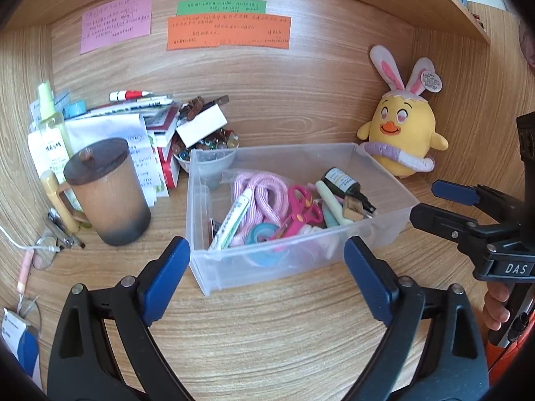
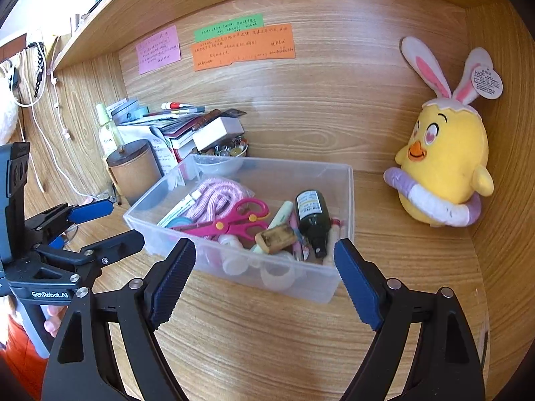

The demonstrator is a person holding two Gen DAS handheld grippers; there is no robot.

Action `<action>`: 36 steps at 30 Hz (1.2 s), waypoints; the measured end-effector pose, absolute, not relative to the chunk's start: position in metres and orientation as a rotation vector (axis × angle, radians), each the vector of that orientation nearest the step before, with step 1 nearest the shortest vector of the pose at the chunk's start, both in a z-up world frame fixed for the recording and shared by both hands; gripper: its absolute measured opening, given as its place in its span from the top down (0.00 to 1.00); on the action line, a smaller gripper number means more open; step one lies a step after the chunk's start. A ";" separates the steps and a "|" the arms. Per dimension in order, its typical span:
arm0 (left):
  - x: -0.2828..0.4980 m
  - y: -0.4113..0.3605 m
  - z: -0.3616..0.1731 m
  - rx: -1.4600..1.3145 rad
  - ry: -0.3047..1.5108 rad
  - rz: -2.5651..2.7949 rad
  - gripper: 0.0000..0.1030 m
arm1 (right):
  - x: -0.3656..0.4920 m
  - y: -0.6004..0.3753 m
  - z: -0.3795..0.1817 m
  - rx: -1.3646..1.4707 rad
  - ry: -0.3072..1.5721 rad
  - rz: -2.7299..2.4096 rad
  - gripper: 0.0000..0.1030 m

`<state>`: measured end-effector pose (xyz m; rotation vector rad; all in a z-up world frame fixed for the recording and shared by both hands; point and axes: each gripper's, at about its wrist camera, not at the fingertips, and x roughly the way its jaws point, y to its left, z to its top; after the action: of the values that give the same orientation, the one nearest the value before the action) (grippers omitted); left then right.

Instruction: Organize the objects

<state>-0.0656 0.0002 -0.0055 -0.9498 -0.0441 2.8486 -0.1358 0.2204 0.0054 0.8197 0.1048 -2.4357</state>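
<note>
Your left tool (image 1: 267, 280) and right tool (image 2: 264, 280) both stand released, holding nothing. The clear bin (image 1: 384, 167) sits mid-bench, just ahead of both tools, long axis running toward the plush chick (image 1: 401, 133) in the rear corner; neither hand is clearly nearer.

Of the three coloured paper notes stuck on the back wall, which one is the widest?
The orange note, directly below the narrow green note; it spans further sideways than the green strip and the squarer pink note on the left.
</note>
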 end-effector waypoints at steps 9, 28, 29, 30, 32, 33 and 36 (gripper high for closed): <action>-0.063 -0.001 -0.011 -0.967 -0.074 2.842 0.08 | -0.129 0.220 0.000 0.828 0.120 -2.434 0.19; -0.065 0.001 -0.009 -0.956 -0.068 2.835 0.08 | -0.129 0.217 0.000 0.827 0.118 -2.429 0.19; -0.065 0.002 -0.009 -0.957 -0.069 2.834 0.08 | -0.128 0.217 0.000 0.827 0.117 -2.428 0.19; -0.065 0.002 -0.009 -0.958 -0.069 2.834 0.08 | -0.128 0.217 0.000 0.826 0.117 -2.428 0.19; -0.065 0.002 -0.008 -0.957 -0.066 2.832 0.08 | -0.128 0.217 0.000 0.825 0.118 -2.427 0.19; -0.064 0.003 -0.008 -0.956 -0.063 2.833 0.08 | -0.127 0.217 0.000 0.825 0.119 -2.427 0.19; -0.064 0.003 -0.007 -0.954 -0.065 2.834 0.08 | -0.126 0.217 0.000 0.823 0.120 -2.426 0.19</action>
<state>-0.0641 0.0026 -0.0074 -0.9540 -0.0653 2.8338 -0.1265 0.2168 0.0004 0.8234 0.1203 -2.4261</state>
